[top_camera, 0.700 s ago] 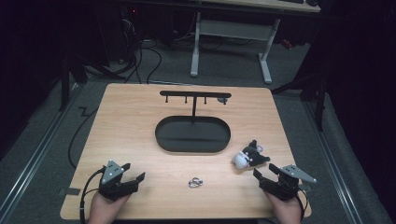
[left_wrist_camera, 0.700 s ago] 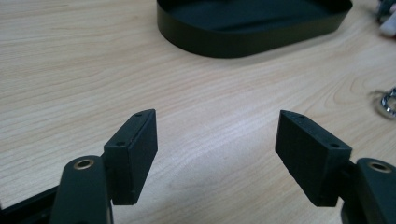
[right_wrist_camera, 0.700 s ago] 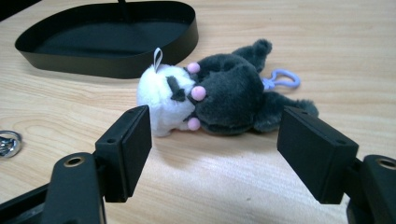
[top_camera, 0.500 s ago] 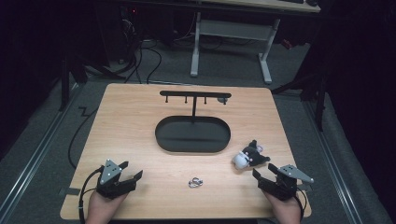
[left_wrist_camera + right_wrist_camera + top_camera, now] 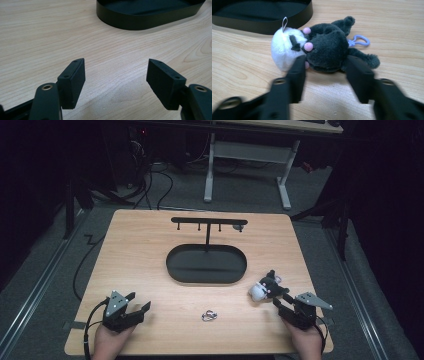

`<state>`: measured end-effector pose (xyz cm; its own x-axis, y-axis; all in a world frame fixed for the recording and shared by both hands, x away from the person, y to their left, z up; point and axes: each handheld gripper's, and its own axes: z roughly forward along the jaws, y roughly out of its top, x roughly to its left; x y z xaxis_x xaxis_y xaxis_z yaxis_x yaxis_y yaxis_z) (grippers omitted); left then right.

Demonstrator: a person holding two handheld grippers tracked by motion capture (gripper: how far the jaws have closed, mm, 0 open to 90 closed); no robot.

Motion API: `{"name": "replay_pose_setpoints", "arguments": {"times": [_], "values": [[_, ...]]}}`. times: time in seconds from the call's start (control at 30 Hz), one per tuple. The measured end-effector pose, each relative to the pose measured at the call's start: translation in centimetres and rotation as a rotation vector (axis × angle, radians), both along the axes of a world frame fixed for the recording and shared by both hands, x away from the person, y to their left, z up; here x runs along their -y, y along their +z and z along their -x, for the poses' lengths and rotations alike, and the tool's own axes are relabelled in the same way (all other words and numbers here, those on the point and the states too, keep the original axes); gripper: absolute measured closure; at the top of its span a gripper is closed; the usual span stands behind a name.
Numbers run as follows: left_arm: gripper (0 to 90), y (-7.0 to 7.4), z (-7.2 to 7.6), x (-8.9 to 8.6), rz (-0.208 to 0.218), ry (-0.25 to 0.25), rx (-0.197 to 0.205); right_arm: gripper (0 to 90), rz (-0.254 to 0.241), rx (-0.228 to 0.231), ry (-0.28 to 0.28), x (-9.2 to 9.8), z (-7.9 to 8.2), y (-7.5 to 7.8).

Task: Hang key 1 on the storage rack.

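A small plush toy [image 5: 265, 287] with a white face, dark body and a purple clip [image 5: 359, 40] lies on the wooden table, right of the black oval tray [image 5: 206, 281]. My right gripper [image 5: 280, 299] is open just in front of it. In the right gripper view the plush [image 5: 322, 47] lies at the tips of the two jaws [image 5: 327, 60], partly between them, and the jaws are blurred. My left gripper [image 5: 140, 301] rests open at the table's near left corner, with bare wood between its jaws [image 5: 116, 62].
A black T-shaped hanger stand [image 5: 207, 221] with small pegs rises from the tray's far side. A small metal clasp [image 5: 208, 315] lies on the table between the two grippers. The tray's wall [image 5: 140, 23] stands ahead of the left gripper.
The left gripper has shifted slightly to the left. The right gripper has edged a little forward toward the plush. The plush and clasp have not moved.
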<state>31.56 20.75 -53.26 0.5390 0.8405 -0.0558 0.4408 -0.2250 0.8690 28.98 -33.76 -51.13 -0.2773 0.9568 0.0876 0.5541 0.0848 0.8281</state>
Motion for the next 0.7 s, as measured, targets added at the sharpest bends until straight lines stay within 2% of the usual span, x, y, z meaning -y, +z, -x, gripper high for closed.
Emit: {"name": "replay_pose_setpoints", "arguments": {"times": [0.03,0.07,0.1,0.27,0.3,0.53,0.57,0.7], "values": [[32.1,0.0,0.0,-0.1,0.0,0.002,-0.004,82.2,0.006,-0.008,-0.007,0.2,0.0,0.2],[32.0,0.0,0.0,-0.1,0.0,0.002,-0.004,82.2,0.006,-0.008,-0.007,0.2,0.0,0.2],[32.0,0.0,0.0,-0.1,0.005,0.003,-0.005,90.0,0.028,-0.012,-0.017,0.4,0.0,0.3],[32.0,0.0,0.0,-0.2,0.01,0.001,-0.009,90.0,0.053,-0.047,-0.03,0.9,-0.5,0.0],[32.0,0.0,0.0,-0.2,0.01,0.001,-0.009,90.0,0.075,-0.061,-0.036,0.9,-1.0,-0.4],[31.6,0.0,0.2,-0.3,0.021,-0.001,0.0,90.0,0.104,-0.075,-0.052,0.7,-3.1,-0.9],[31.4,0.0,0.2,-0.4,0.024,-0.005,-0.002,90.0,0.116,-0.082,-0.046,0.7,-4.0,-1.1],[31.3,0.0,0.3,-0.4,0.024,-0.009,-0.003,90.0,0.141,-0.076,-0.01,0.7,-5.4,-1.4]]}}
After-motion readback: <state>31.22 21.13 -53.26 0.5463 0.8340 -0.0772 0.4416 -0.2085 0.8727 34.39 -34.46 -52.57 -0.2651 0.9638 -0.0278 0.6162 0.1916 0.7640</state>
